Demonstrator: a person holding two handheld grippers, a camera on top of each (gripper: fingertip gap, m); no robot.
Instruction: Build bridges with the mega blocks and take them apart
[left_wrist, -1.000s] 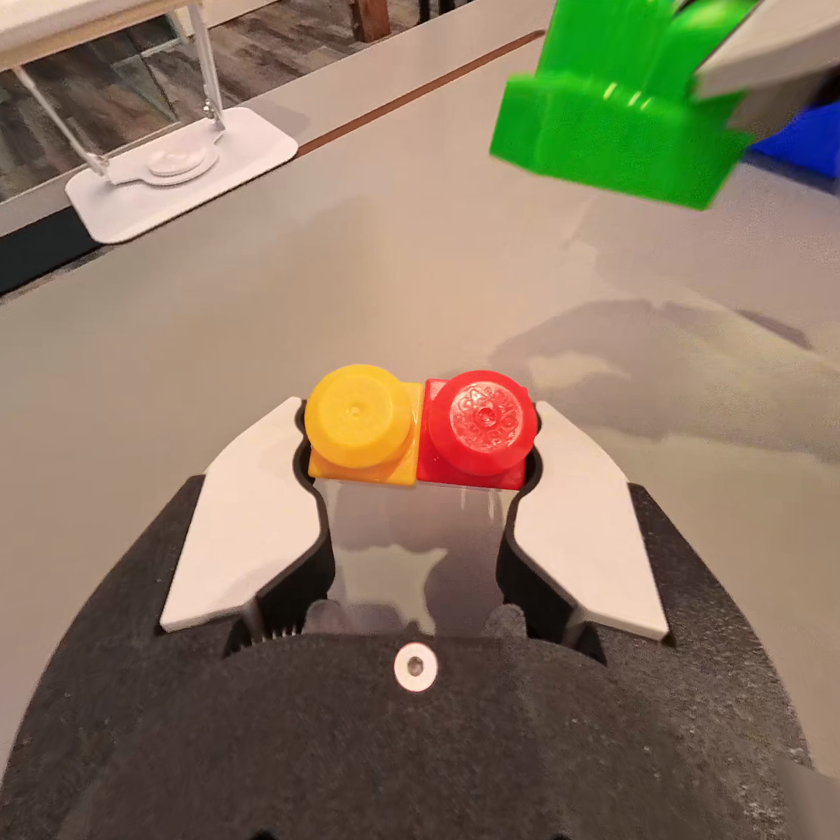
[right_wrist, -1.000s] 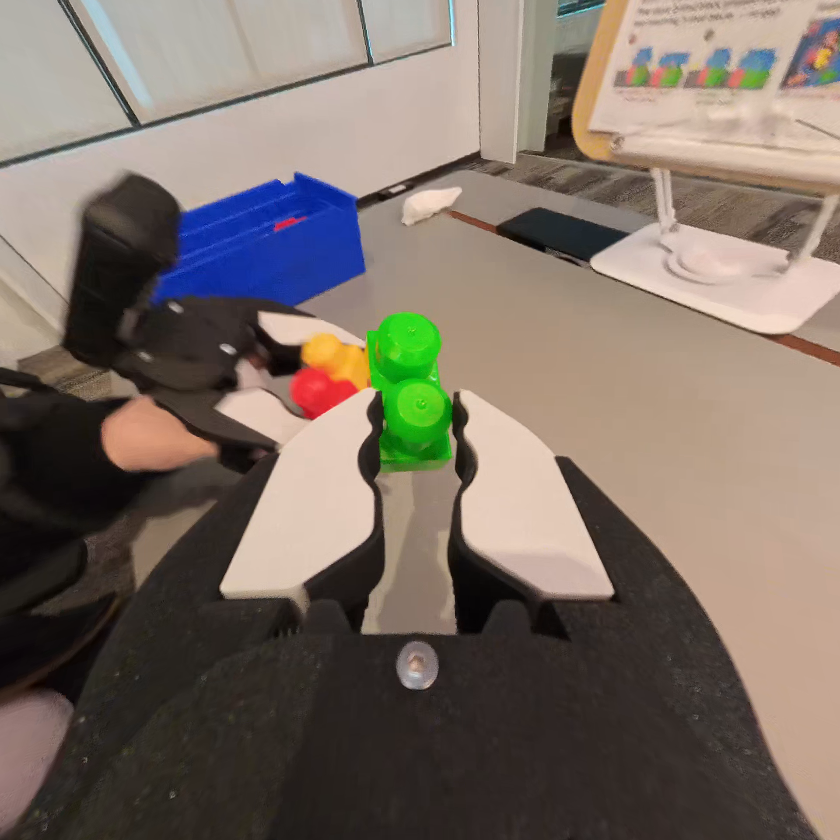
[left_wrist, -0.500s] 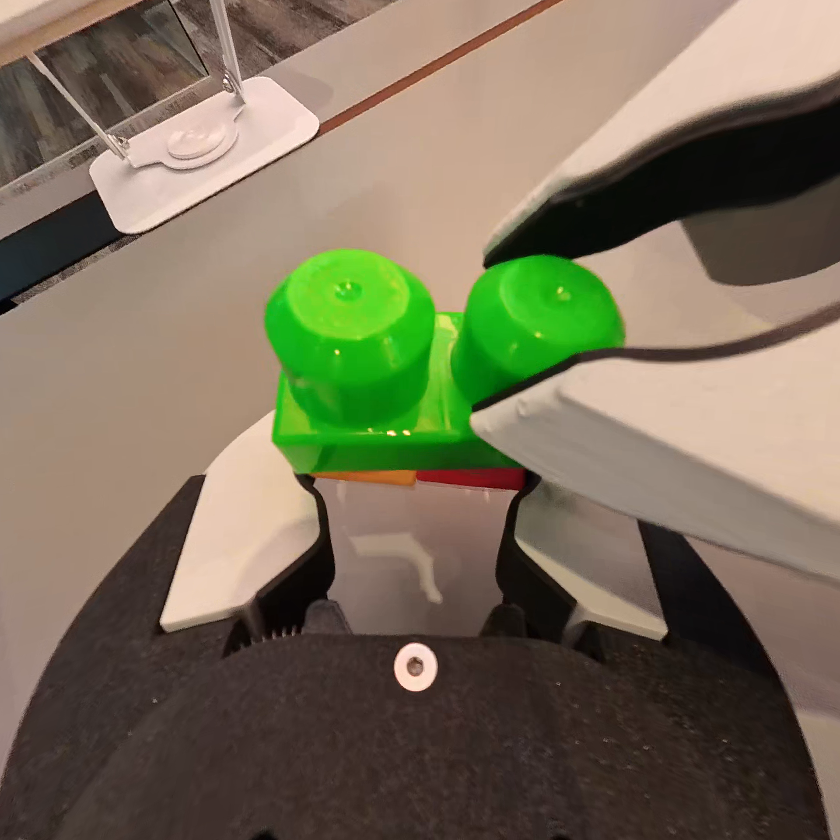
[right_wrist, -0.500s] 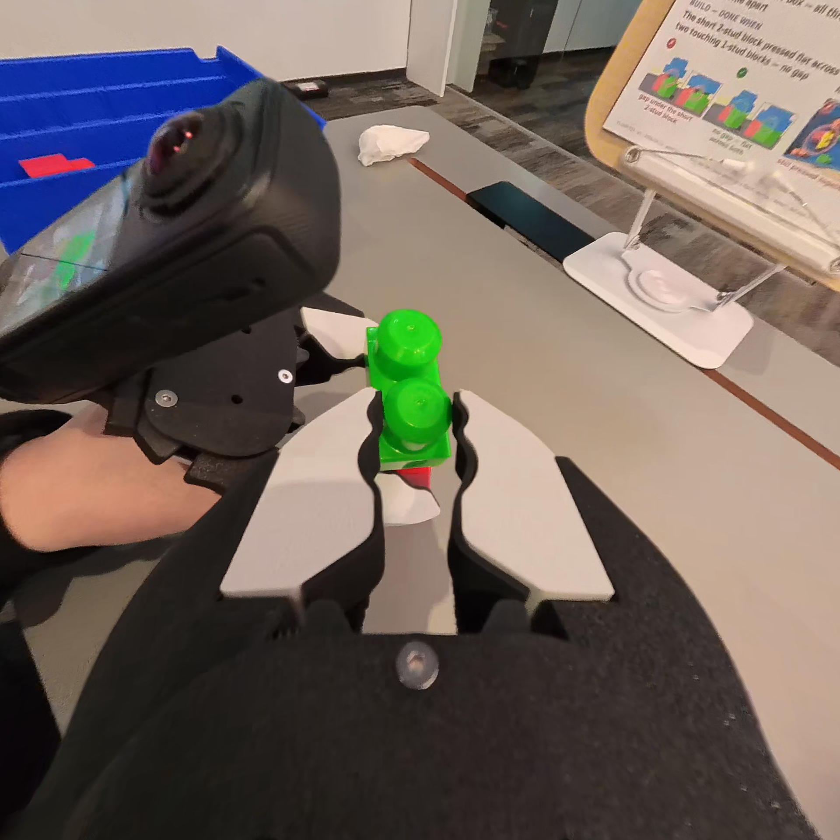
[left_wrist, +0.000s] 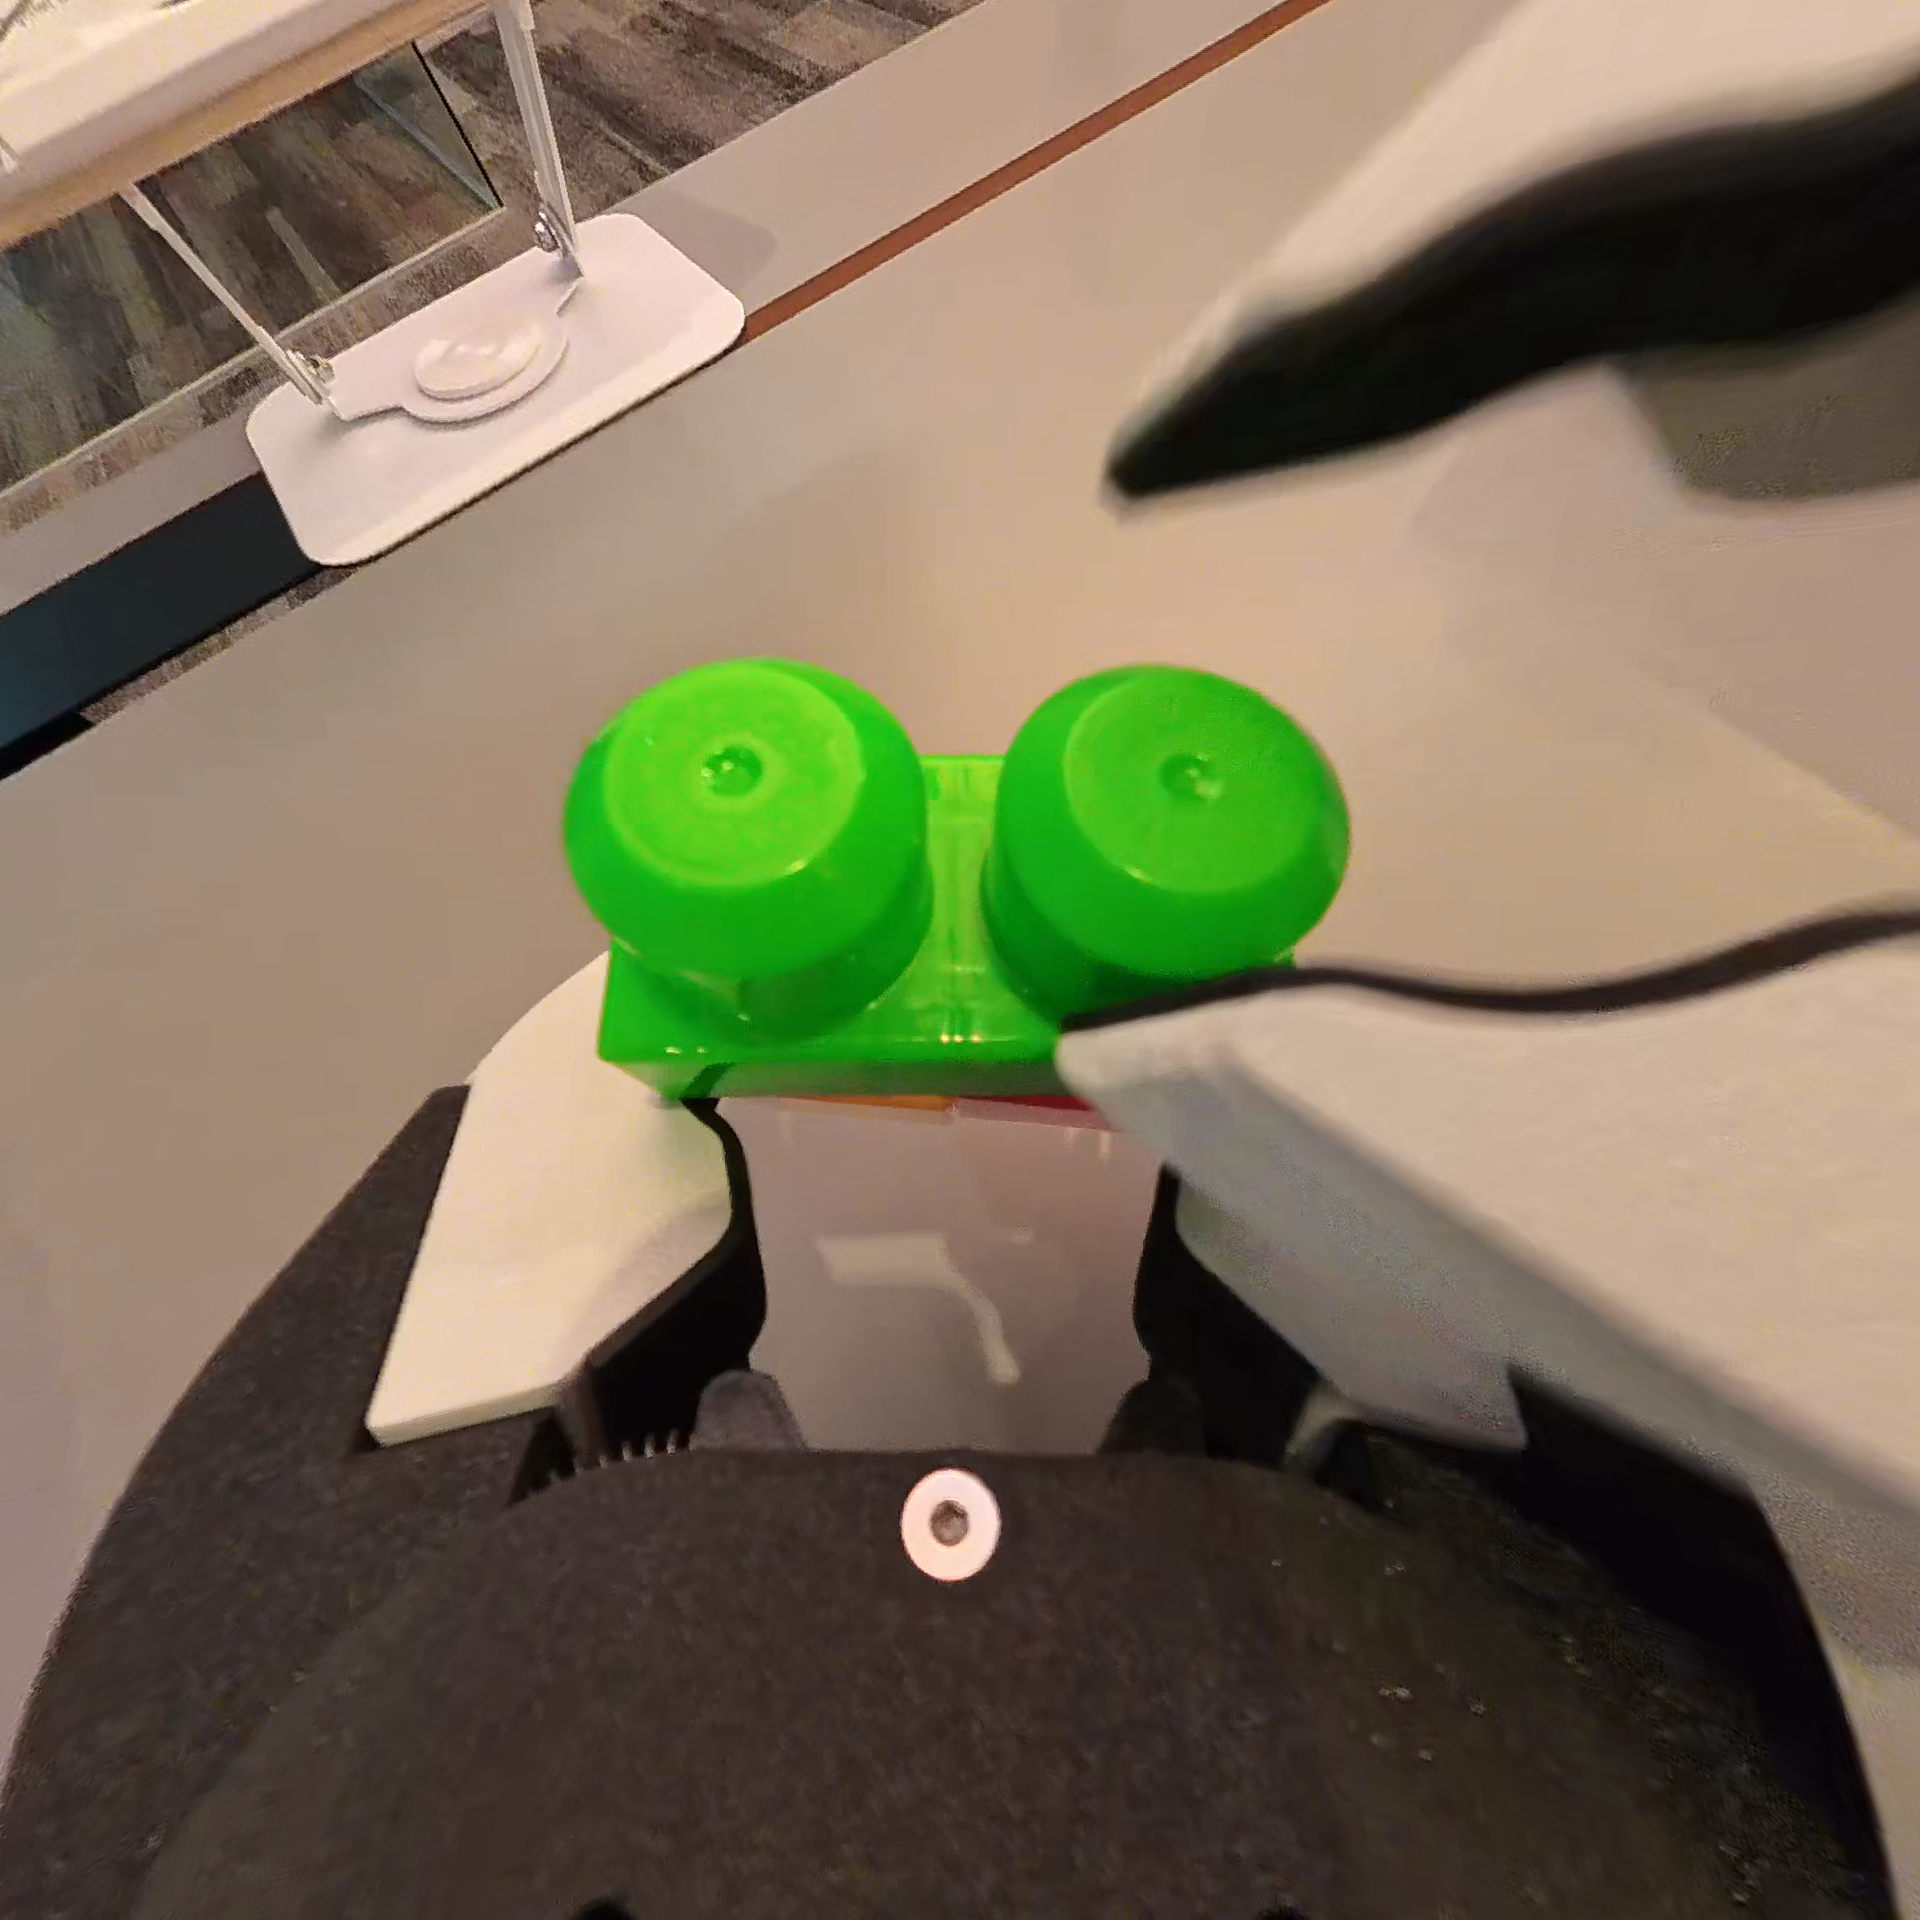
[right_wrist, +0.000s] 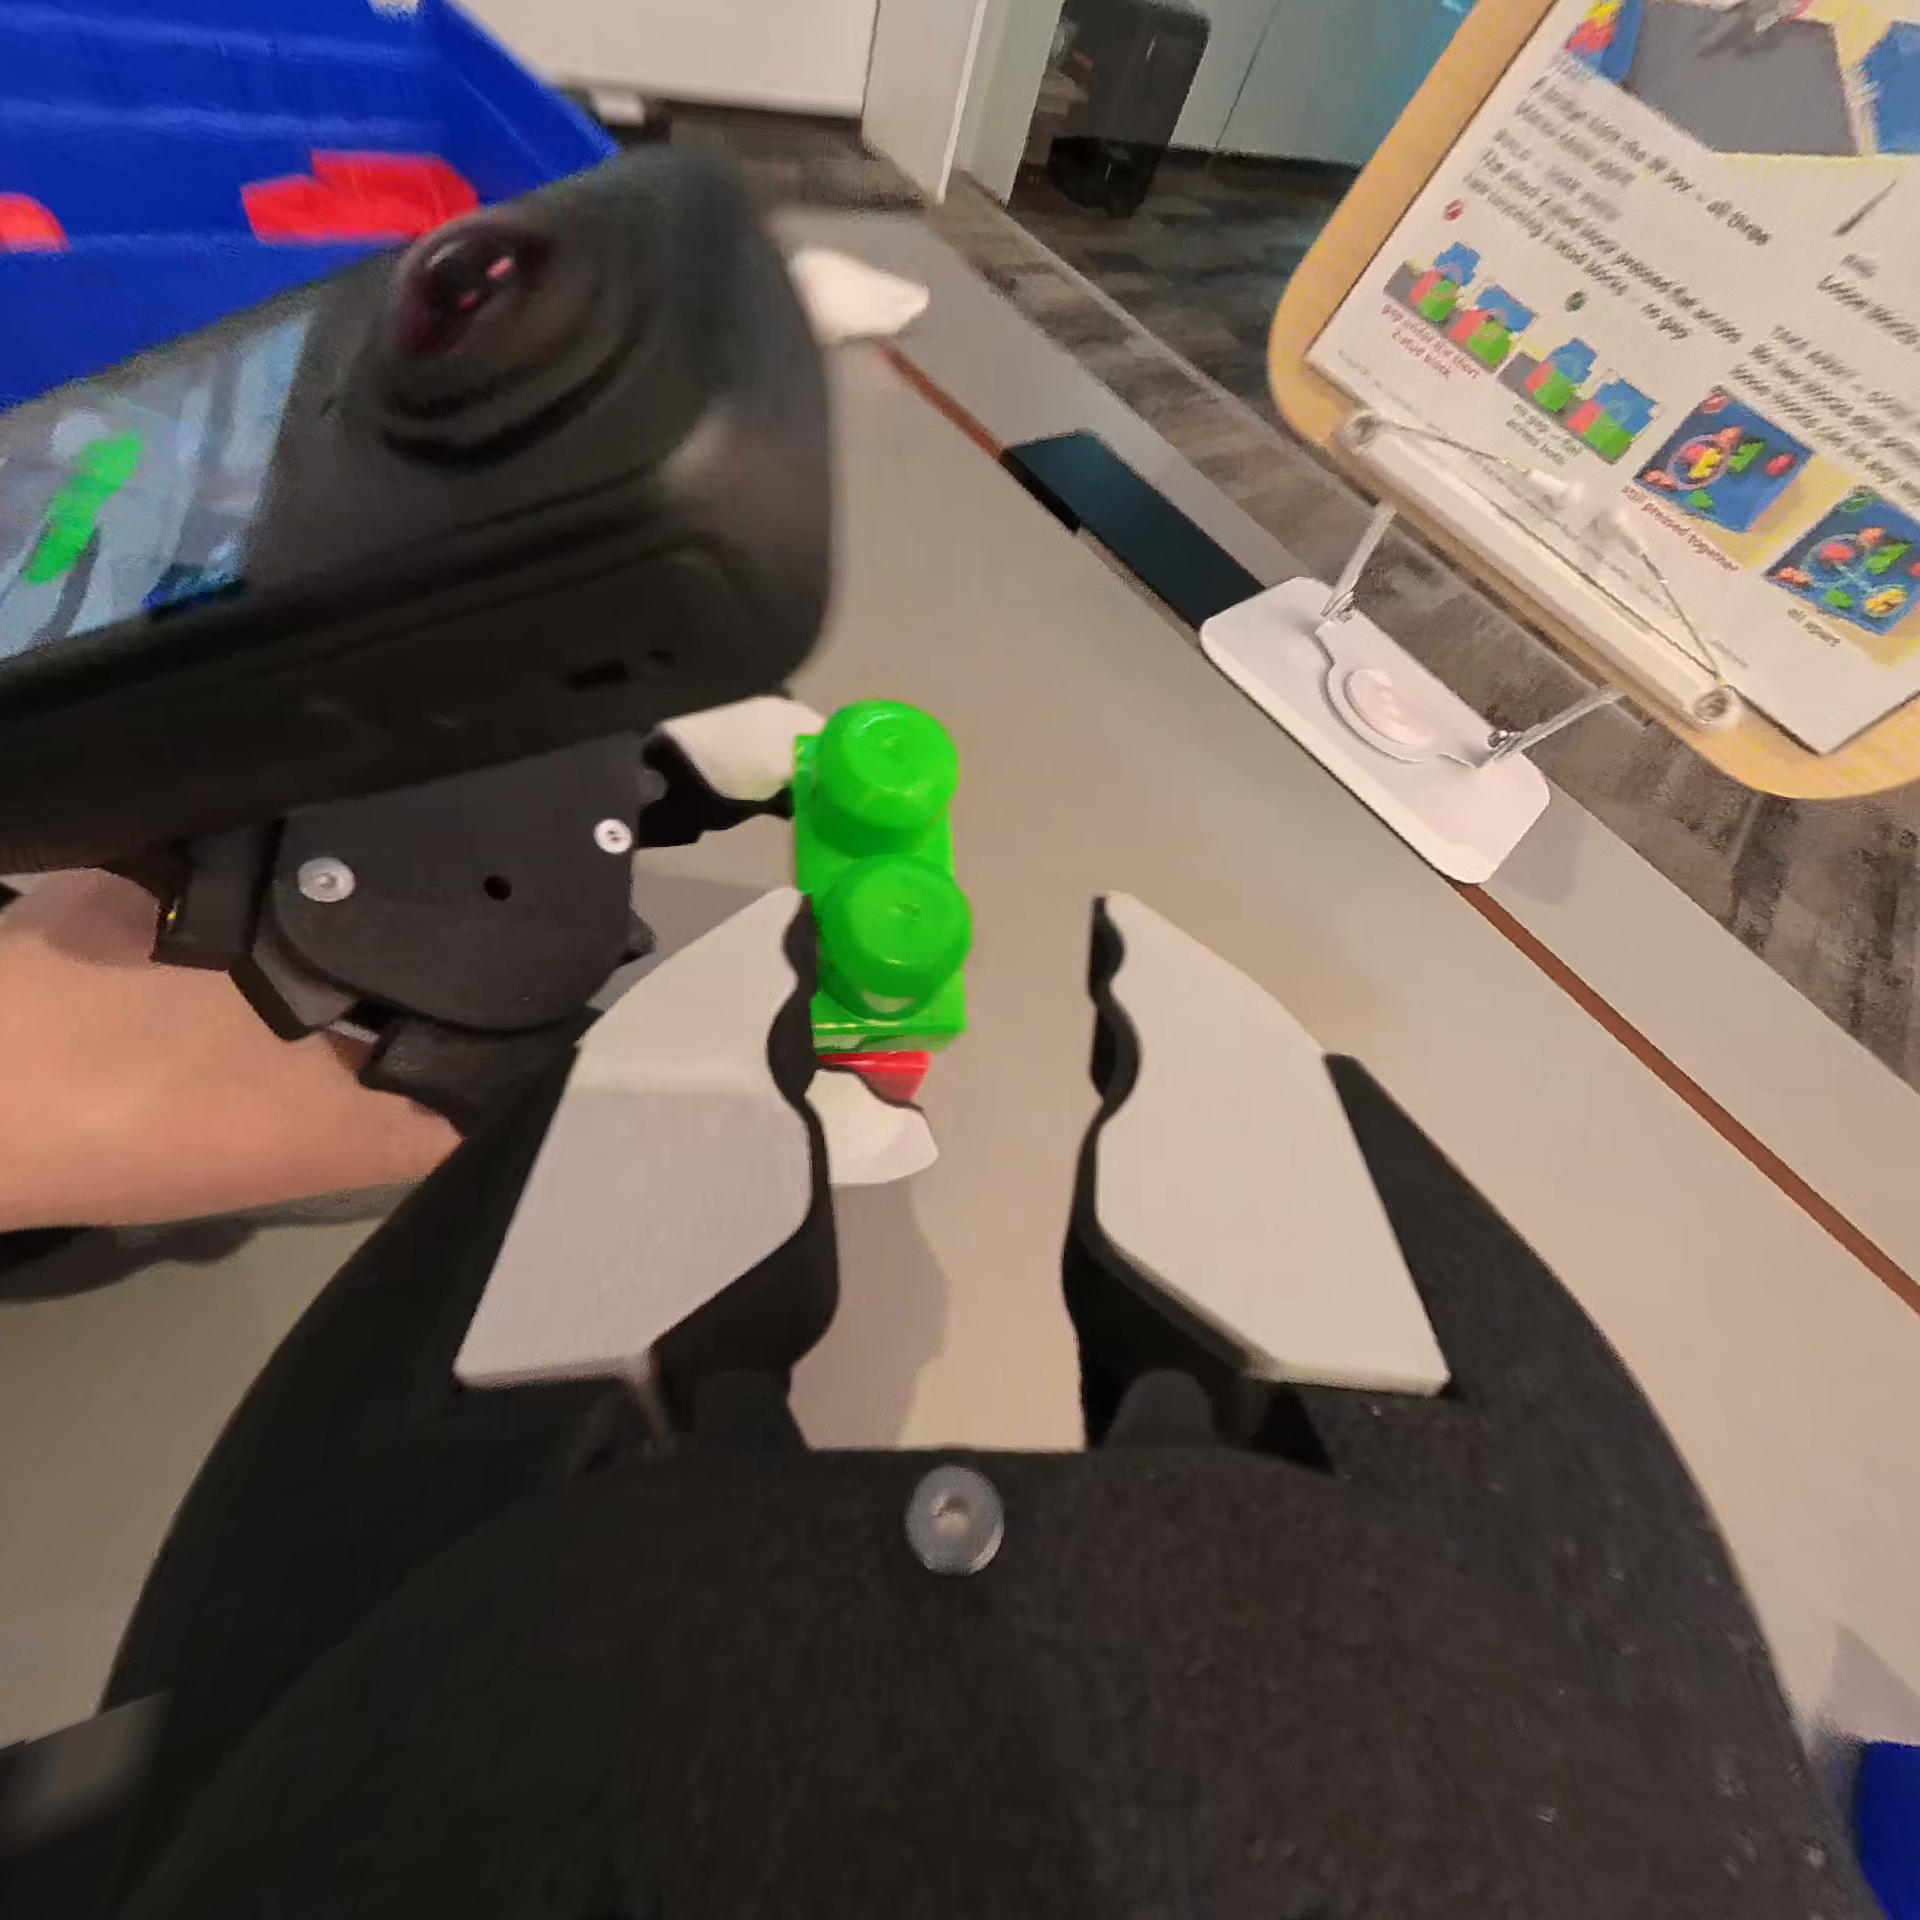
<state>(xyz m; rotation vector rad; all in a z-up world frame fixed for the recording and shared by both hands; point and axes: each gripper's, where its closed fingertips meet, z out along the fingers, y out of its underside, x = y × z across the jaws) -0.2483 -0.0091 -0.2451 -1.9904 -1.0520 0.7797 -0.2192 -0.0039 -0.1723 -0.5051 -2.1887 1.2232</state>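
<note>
A green two-stud block (left_wrist: 935, 883) sits across a yellow block (left_wrist: 894, 1103) and a red block (left_wrist: 1023, 1108), of which only thin edges show. My left gripper (left_wrist: 914, 1101) is shut on the yellow and red pair just above the grey table (left_wrist: 312, 935). My right gripper (right_wrist: 945, 966) is open. Its fingers (right_wrist: 675, 1122) straddle the near stud of the green block (right_wrist: 883, 883), with a clear gap on the right side. The red block (right_wrist: 883, 1070) shows below the green one. In the left wrist view the right gripper's fingers (left_wrist: 1455, 1195) reach in from the right.
A white stand base (left_wrist: 499, 384) holding an instruction board (right_wrist: 1662, 364) stands at the table's far edge. A blue bin (right_wrist: 208, 156) with red pieces is at the back left. A white crumpled cloth (right_wrist: 862, 296) and a dark flat pad (right_wrist: 1132, 509) lie beyond. My hands' fingertips stand some 8 centimeters from each other.
My right gripper brought the green block down onto the yellow and red blocks, then opened and let it go. My left gripper kept its hold.
</note>
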